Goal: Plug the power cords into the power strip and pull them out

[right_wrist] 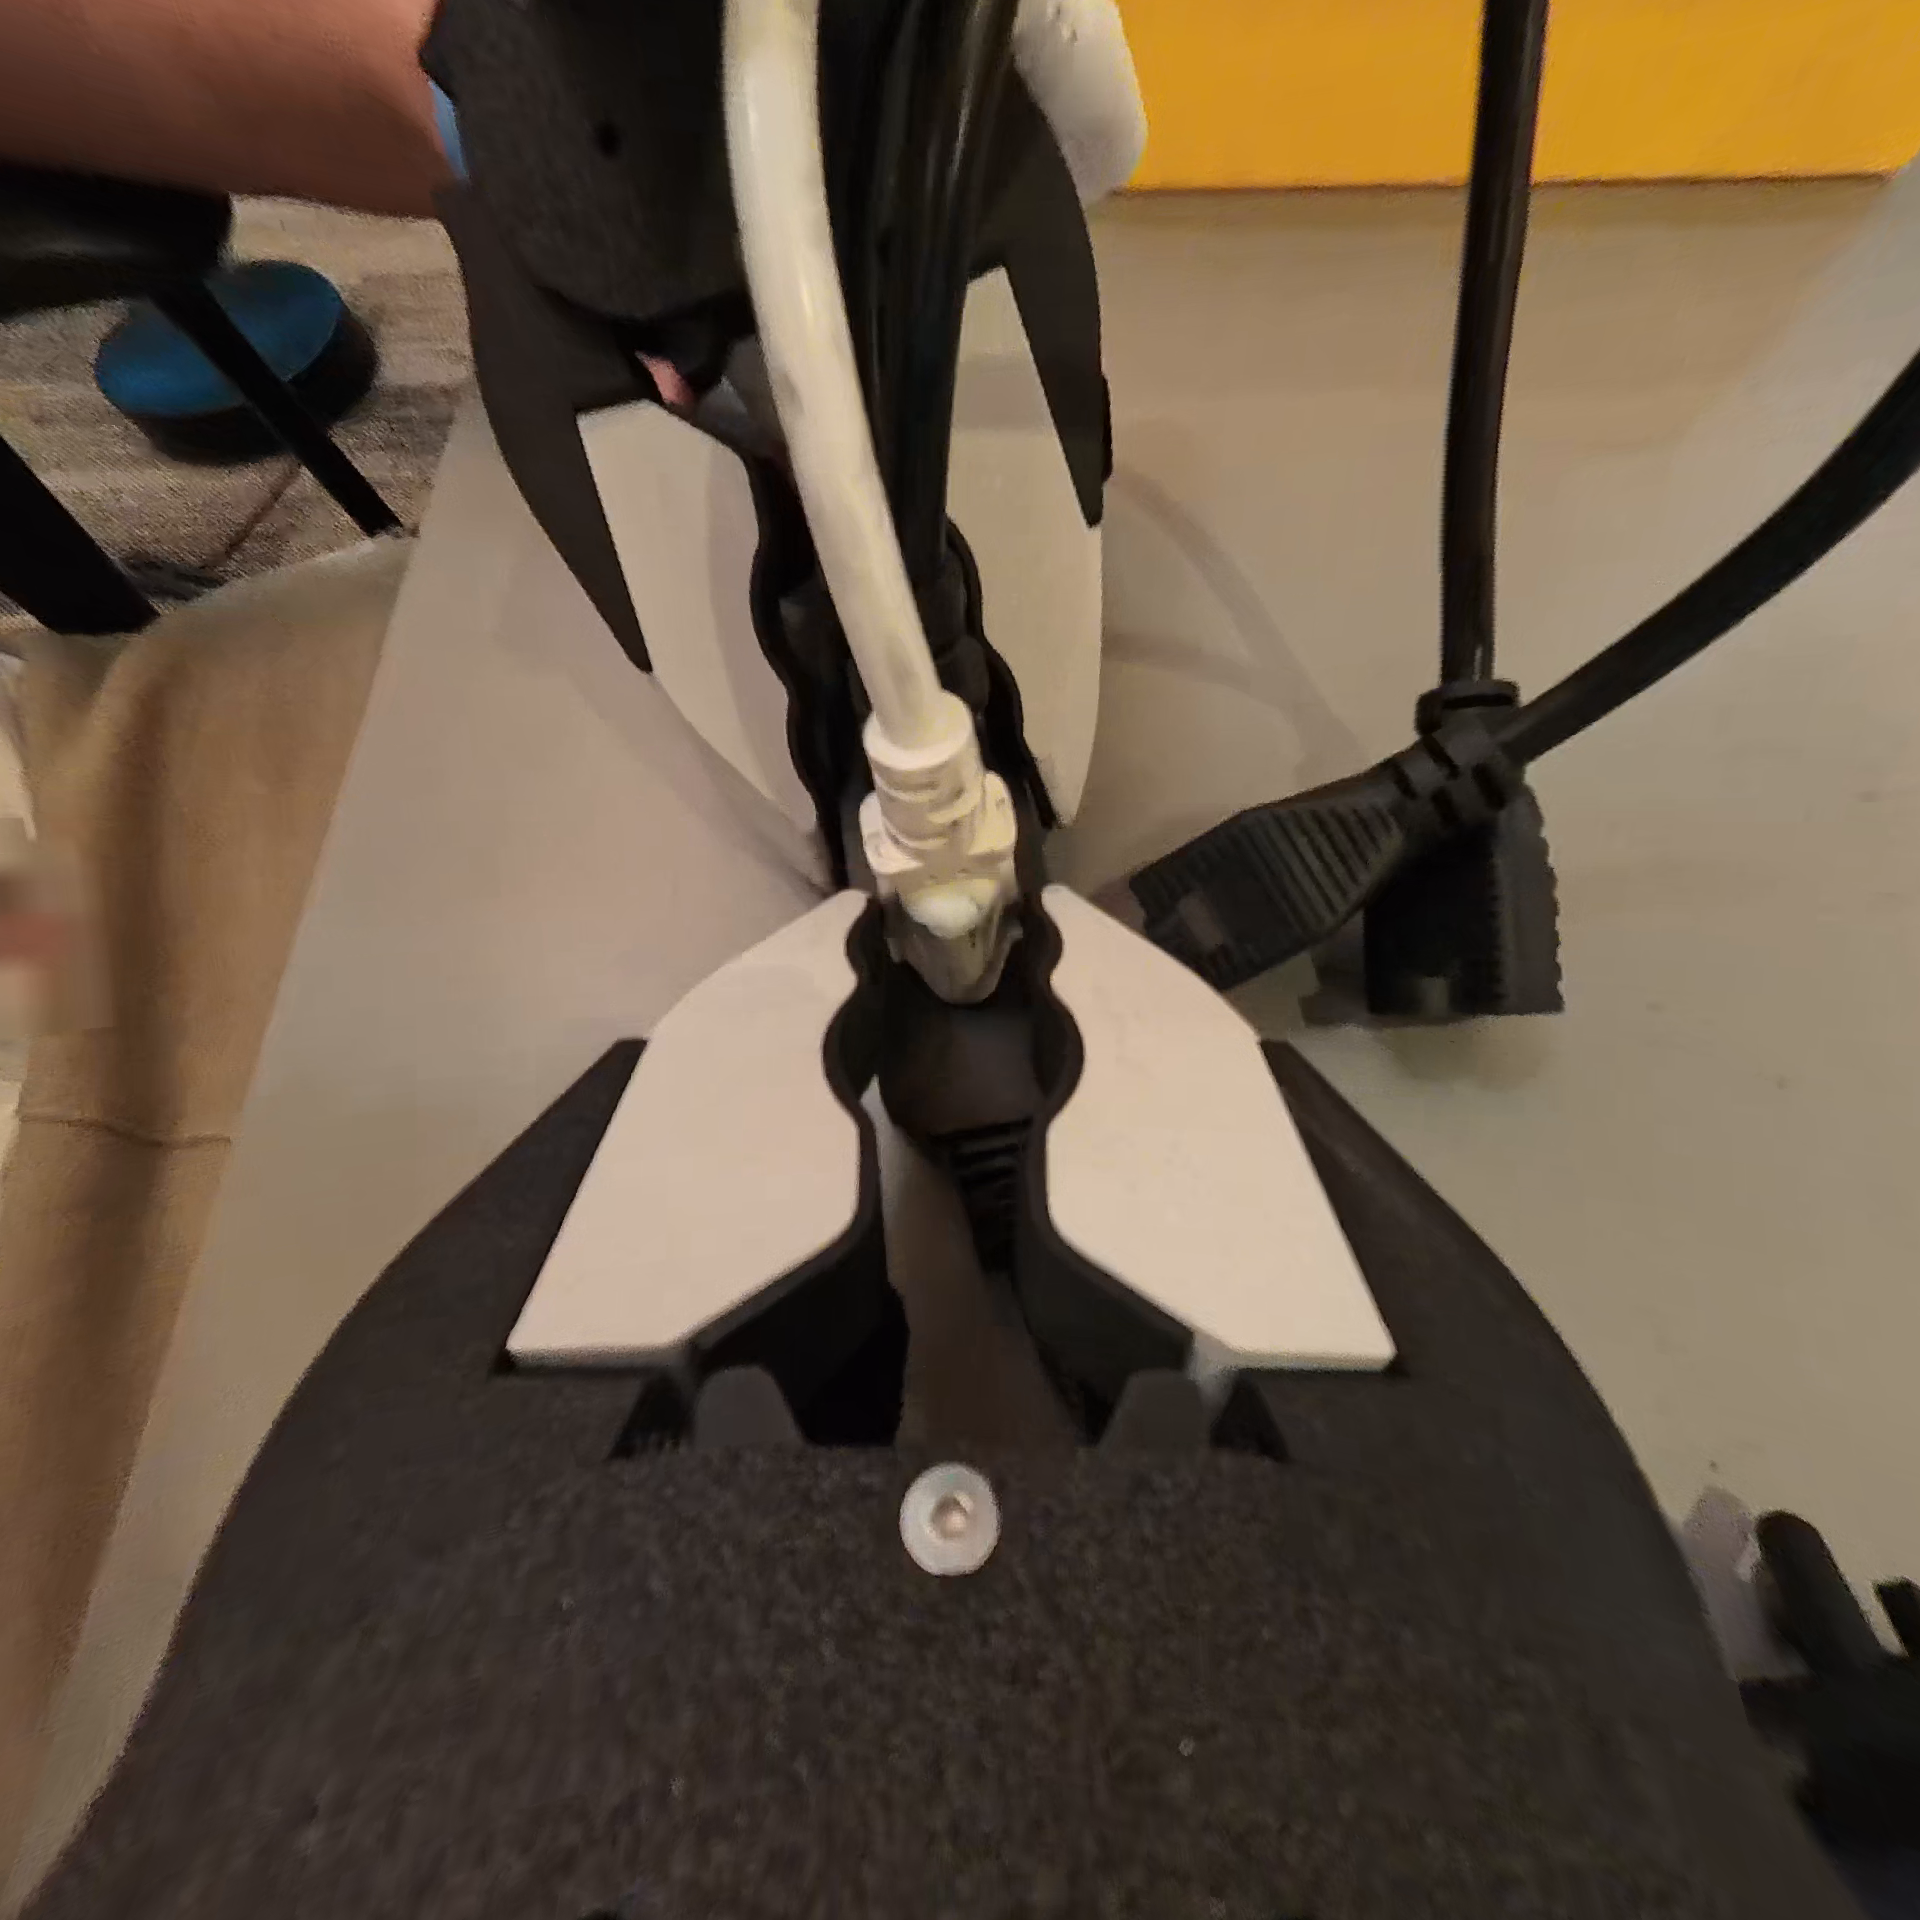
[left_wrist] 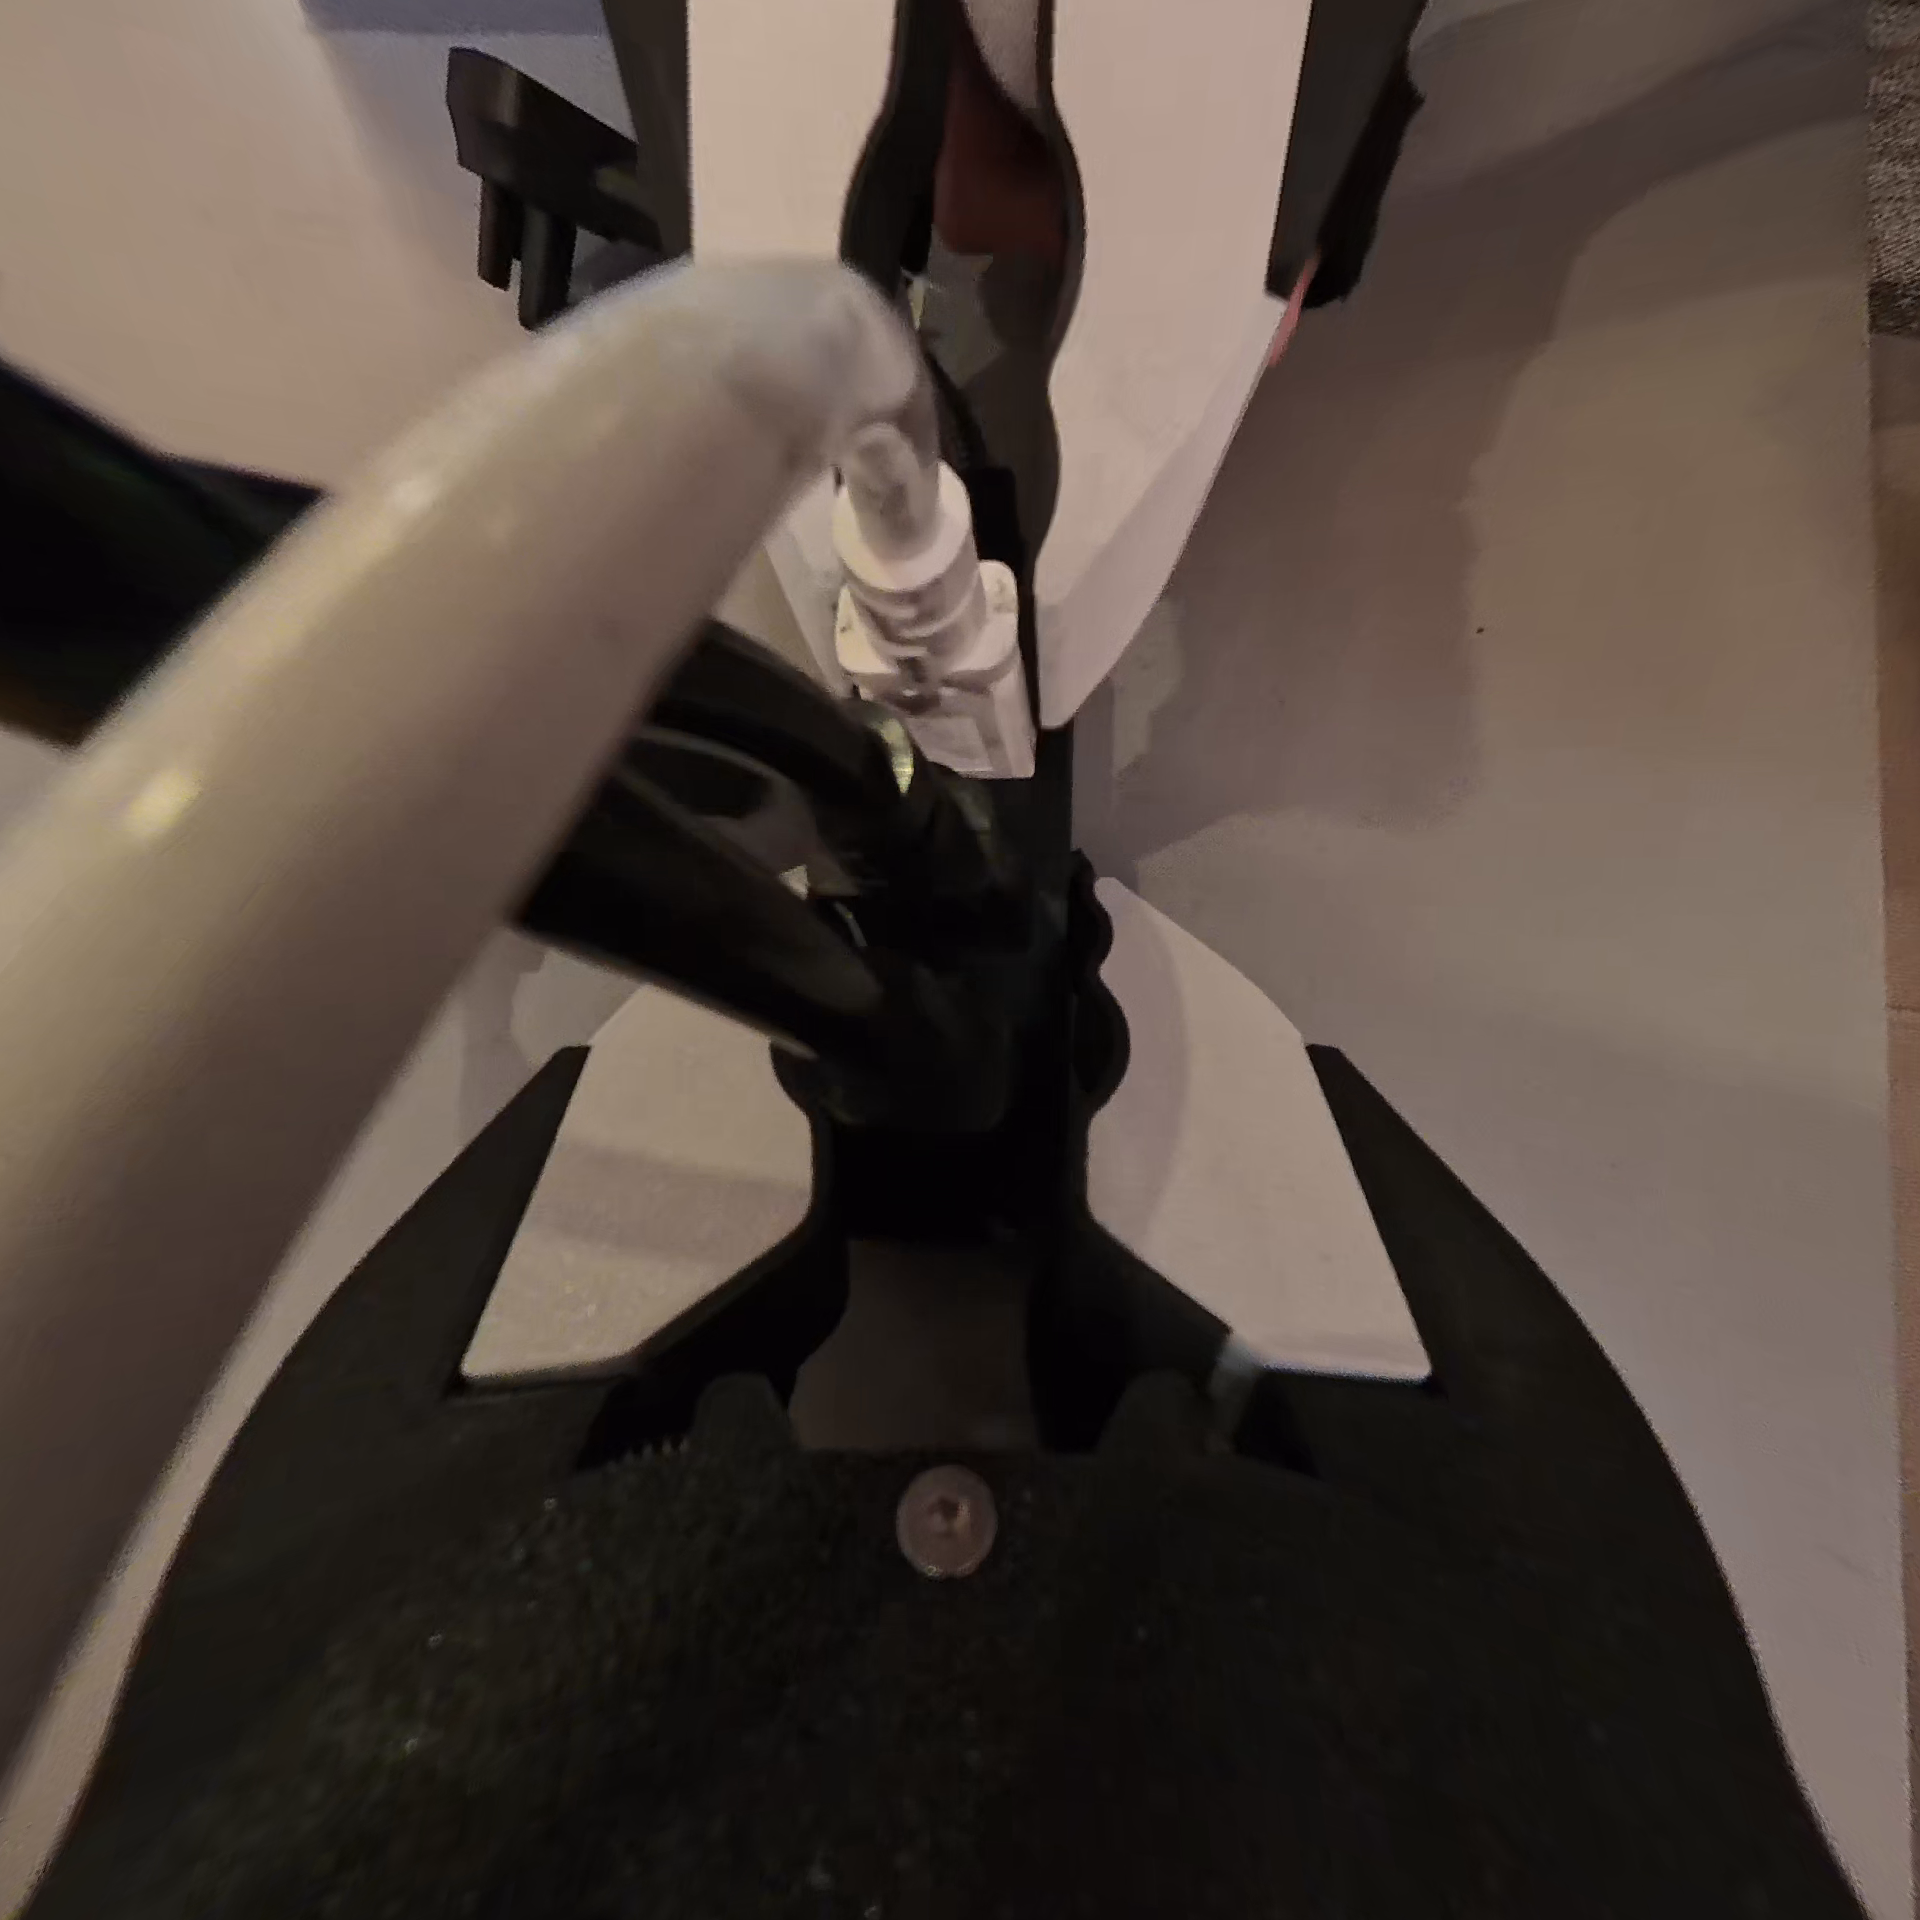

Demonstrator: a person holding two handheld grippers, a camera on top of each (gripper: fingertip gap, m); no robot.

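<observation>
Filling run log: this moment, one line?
left gripper: shut on black cords | right gripper: shut on black ribbed plug | white connector: between tips

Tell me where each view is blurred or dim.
Left wrist view: dim and warm-toned, with the near white cable badly out of focus and the black plug lost in shadow. Right wrist view: brighter, white connector slightly soft, left edge smeared.

It looks like an office or lab room, not a kitchen or workshop. A plain pale bench [right_wrist: 1558, 1299] carries loose black power cords [right_wrist: 1662, 644]; beyond its edge lie grey patterned carpet [right_wrist: 208, 499], a blue round stool base [right_wrist: 223, 348] with dark furniture legs [right_wrist: 281, 416], and a bright yellow panel [right_wrist: 1662, 83].
</observation>
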